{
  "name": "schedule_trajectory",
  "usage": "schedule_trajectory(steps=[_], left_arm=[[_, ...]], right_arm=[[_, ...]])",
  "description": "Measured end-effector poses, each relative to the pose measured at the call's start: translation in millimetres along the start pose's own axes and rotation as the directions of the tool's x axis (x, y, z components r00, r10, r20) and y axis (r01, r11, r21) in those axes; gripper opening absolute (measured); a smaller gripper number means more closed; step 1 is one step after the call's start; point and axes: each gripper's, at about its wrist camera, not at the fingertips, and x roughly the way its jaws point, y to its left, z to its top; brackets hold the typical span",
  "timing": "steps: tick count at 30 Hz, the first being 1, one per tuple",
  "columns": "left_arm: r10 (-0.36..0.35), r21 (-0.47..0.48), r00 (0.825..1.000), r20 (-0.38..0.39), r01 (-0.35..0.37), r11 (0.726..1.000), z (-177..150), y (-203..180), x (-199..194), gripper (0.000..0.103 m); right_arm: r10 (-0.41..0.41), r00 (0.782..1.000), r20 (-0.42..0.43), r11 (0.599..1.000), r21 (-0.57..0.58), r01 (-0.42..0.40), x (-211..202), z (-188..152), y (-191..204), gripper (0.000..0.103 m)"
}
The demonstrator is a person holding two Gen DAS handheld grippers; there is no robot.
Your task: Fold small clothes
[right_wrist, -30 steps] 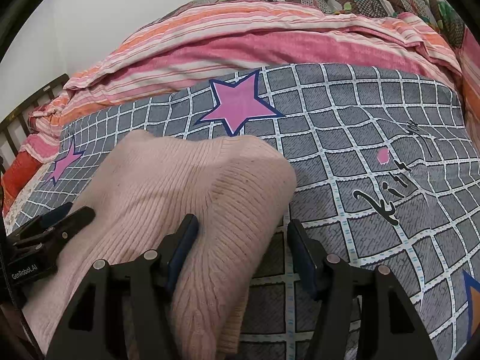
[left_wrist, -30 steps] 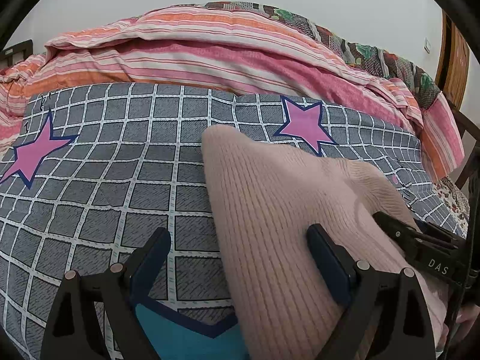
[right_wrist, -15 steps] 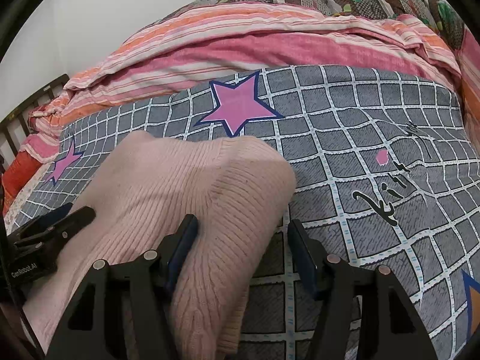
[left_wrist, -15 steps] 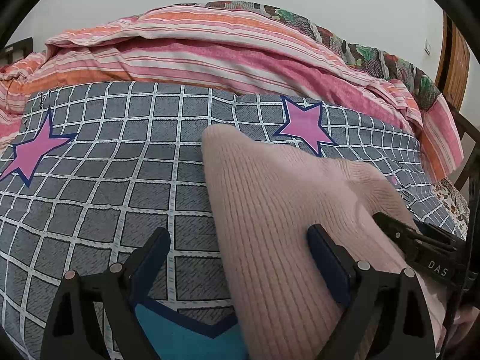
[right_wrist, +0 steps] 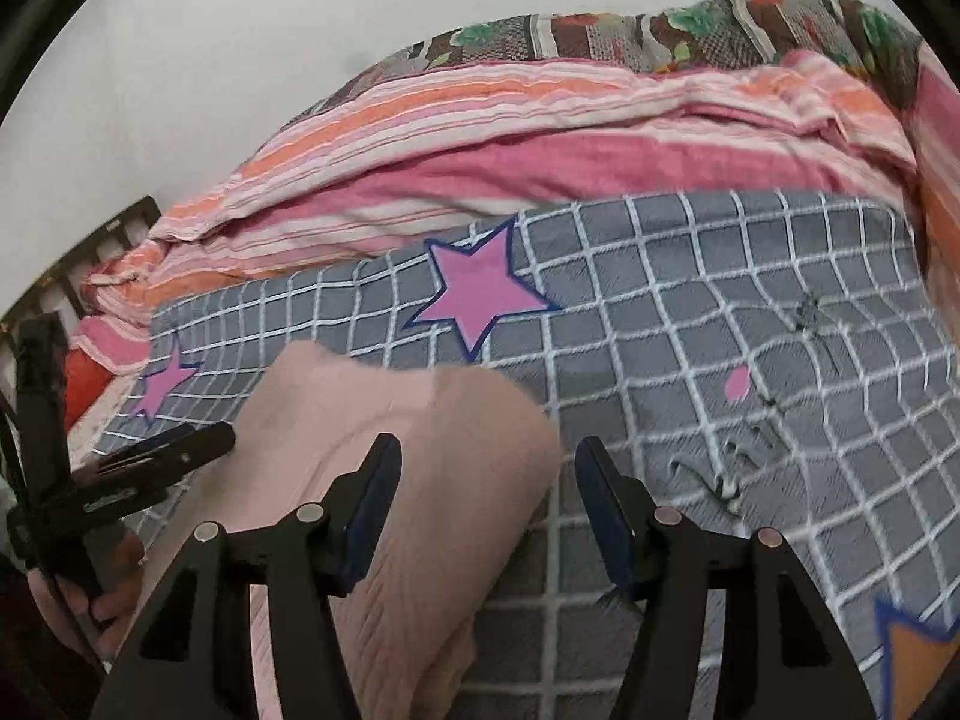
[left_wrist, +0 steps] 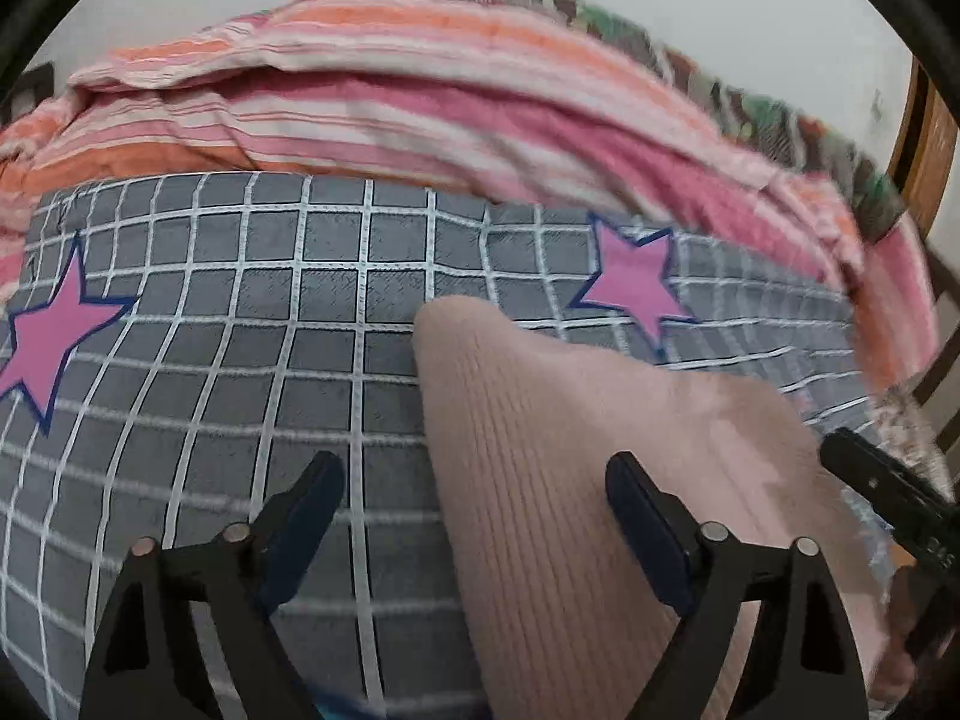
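Note:
A pale pink ribbed knit garment (left_wrist: 558,456) lies folded on the grey checked bed cover (left_wrist: 240,360). My left gripper (left_wrist: 474,492) is open and straddles the garment's left edge, right finger over the knit, left finger over the cover. In the right wrist view the garment (right_wrist: 420,438) fills the lower left. My right gripper (right_wrist: 486,480) is open and straddles its right edge, left finger over the knit. Each gripper shows at the edge of the other's view.
A pink and orange striped quilt (left_wrist: 420,96) is bunched along the far side of the bed against the wall. Pink star prints (right_wrist: 480,300) mark the cover. A wooden bed frame (left_wrist: 924,138) stands at the right.
Both grippers have drawn back and lifted a little from the garment; the views are blurred with motion. Both stay open. The garment lies where it was.

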Motion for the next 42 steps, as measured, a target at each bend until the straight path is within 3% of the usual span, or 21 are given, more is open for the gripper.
schedule_trajectory(steps=[2, 4, 11, 16, 18, 22, 25, 29, 39, 42], left_arm=[[0.027, -0.008, 1.0, -0.002, -0.027, 1.0, 1.9, 1.2, 12.4, 0.086], [0.005, -0.038, 1.0, -0.031, -0.006, 0.999, 1.3, 5.1, 24.0, 0.086], [-0.045, -0.072, 0.998, -0.039, 0.042, 0.997, -3.4, 7.0, 22.5, 0.084], [-0.124, -0.072, 0.992, -0.034, 0.122, 0.99, -23.1, 4.3, -12.8, 0.084], [-0.192, -0.058, 0.98, -0.05, 0.189, 0.98, -37.9, -2.8, -28.0, 0.084], [-0.192, -0.024, 0.981, -0.022, 0.191, 0.981, -69.4, -15.4, -51.9, 0.084], [-0.254, -0.039, 0.965, -0.067, 0.252, 0.967, -91.4, -16.5, -61.7, 0.085], [-0.18, 0.035, 0.983, -0.03, 0.181, 0.983, -114.5, -22.1, -70.6, 0.086], [-0.151, 0.013, 0.988, -0.044, 0.152, 0.988, -116.9, -15.8, -84.0, 0.086], [-0.148, 0.006, 0.988, -0.046, 0.148, 0.989, -117.6, -14.9, -85.3, 0.086]], right_arm=[[-0.043, 0.998, -0.056, 0.999, -0.013, 0.042, 17.4, 0.1, -1.9, 0.05], [-0.066, 0.991, -0.115, 0.998, -0.011, 0.065, 38.4, -9.0, -7.5, 0.049], [-0.018, 0.994, -0.108, 0.999, 0.048, 0.024, 44.5, -13.1, -18.3, 0.05], [-0.009, 0.998, -0.061, 1.0, 0.024, 0.01, 12.6, -14.8, -10.4, 0.051], [0.028, 0.999, -0.042, 1.0, 0.003, -0.028, -5.0, -18.3, -1.4, 0.051], [0.057, 0.997, -0.052, 0.998, -0.034, -0.059, -24.1, -33.4, 14.0, 0.052], [0.057, 0.996, -0.066, 0.997, -0.053, -0.06, -33.5, -48.6, 18.6, 0.052], [0.069, 0.994, -0.083, 0.997, -0.034, -0.072, -42.7, -64.2, 13.0, 0.052], [0.158, 0.981, -0.115, 0.986, 0.073, -0.15, -53.7, -79.6, 5.1, 0.051], [0.16, 0.977, -0.14, 0.986, 0.073, -0.15, -46.5, -83.7, 11.1, 0.038]])
